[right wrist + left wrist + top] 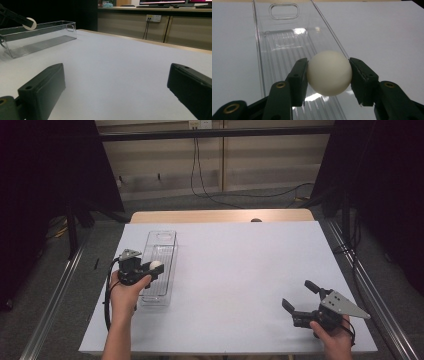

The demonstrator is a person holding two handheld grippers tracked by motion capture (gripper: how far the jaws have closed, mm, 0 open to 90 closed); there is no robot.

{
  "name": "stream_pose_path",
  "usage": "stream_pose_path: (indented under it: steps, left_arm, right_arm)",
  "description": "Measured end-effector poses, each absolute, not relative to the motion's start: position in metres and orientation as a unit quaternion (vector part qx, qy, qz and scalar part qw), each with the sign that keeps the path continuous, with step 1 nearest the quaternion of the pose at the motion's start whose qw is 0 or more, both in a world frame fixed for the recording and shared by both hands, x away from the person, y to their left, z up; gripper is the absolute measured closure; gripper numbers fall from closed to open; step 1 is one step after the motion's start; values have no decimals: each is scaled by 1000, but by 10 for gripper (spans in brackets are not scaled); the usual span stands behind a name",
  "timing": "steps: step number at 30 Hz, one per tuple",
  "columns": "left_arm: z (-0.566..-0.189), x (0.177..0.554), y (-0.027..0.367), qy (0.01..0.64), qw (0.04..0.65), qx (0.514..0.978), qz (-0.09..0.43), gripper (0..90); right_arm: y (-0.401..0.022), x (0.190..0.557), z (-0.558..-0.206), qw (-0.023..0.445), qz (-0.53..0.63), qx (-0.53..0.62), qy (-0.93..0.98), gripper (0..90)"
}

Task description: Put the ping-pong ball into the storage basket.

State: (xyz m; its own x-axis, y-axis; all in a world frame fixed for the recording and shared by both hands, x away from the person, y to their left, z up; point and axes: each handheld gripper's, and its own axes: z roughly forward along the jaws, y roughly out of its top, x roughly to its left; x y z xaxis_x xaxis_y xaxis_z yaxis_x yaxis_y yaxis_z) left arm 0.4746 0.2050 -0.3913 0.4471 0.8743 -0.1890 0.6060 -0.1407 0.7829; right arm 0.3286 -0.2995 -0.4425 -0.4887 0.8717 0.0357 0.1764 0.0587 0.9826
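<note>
1. Nearest the camera in the high view, two forearms come in over the desk's (230, 270) near edge, one at each side.
2. At the near-left part of the desk, the left claw (156, 268) is closed on a white ball (155, 264). In the left gripper view its two black pads press the ball (329, 73) from either side.
3. Held this way, the ball hangs over a clear plastic tray (159, 265), above its near half and close to the right-hand long wall; whether it touches that wall I cannot tell.
4. This long, narrow tray lies on the white sheet near the desk's left edge, its length running from near edge toward far edge. Its floor is ribbed (284, 50), and the far end wall has an oval handle cut-out (284, 11).
5. Bare white sheet covers the middle of the desk.
6. At the near-right corner, the right claw (299, 297) stands wide open with nothing between its jaws, low over the sheet and pointing toward the left edge.
7. From the right gripper view, the tray (37, 40) and the held ball (31, 23) lie well apart from this claw.
</note>
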Motion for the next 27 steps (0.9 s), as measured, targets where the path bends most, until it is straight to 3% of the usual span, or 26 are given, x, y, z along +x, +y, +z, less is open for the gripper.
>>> stream_pose_path:
  steps: [27]
  left_arm:
    - [-395, 482, 205, 511, 408, 740, 159, 510]
  right_arm:
    - [-299, 329, -442, 310, 559, 398, 658, 11]
